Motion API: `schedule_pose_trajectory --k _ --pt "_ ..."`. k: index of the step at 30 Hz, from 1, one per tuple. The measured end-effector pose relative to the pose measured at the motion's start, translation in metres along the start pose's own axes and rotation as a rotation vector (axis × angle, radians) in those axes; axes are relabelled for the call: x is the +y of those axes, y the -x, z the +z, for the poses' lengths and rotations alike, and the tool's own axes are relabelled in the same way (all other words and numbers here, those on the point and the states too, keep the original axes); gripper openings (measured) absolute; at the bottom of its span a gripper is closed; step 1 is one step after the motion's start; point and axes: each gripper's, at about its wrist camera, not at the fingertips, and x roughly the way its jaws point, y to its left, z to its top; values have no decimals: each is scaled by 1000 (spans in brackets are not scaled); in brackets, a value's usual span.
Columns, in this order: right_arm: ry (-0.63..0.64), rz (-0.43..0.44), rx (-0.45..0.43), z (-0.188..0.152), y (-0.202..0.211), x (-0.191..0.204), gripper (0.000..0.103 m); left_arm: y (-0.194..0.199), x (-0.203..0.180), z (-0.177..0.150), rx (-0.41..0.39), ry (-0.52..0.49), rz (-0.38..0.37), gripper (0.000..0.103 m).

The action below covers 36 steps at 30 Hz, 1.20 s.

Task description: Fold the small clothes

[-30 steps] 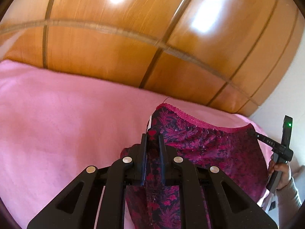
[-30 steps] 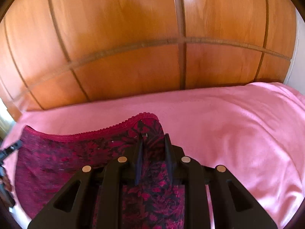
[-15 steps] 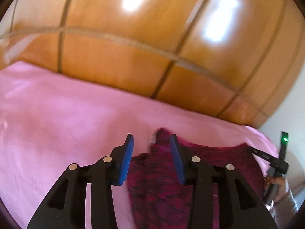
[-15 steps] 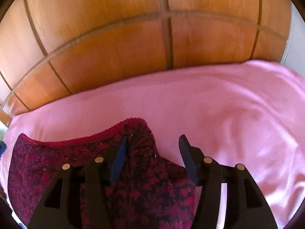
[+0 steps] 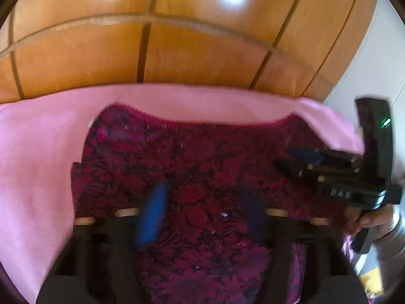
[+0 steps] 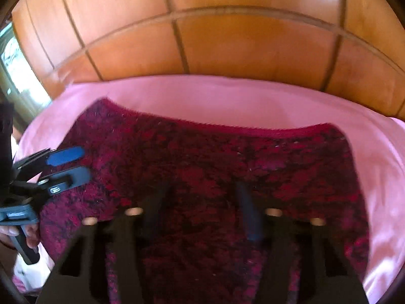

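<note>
Underwear [image 5: 202,157], crimson with a dark floral print and a lace waistband, lies spread flat on the pink bedsheet [image 5: 38,152] before the wooden headboard [image 5: 177,50]. Your left gripper [image 5: 202,210] and your right gripper [image 6: 202,212] both hang over it with fingers parted, holding nothing. Motion blur smears both views, and the garment's near edge is hidden behind the gripper bodies.

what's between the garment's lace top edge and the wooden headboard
Only a bare strip of pink bedsheet separates the garment from the wooden headboard; both wrist views show it.
</note>
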Motion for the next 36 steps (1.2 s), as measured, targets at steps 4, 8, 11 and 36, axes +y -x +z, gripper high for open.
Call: schedule_pose_trajectory --k 4,8,11,36 --pt "32 -11 -14 -2 2 4 8 -6 -2 6 4 -25 26 0" --pt "47 -34 -37 6 6 8 5 -14 6 21 1 35 51 0" --pt "33 -55 -17 11 -12 5 4 -37 26 21 47 102 119 0" --pt "-81 -4 -150 -77 75 -4 71 105 74 -100 -171 365 24 56"
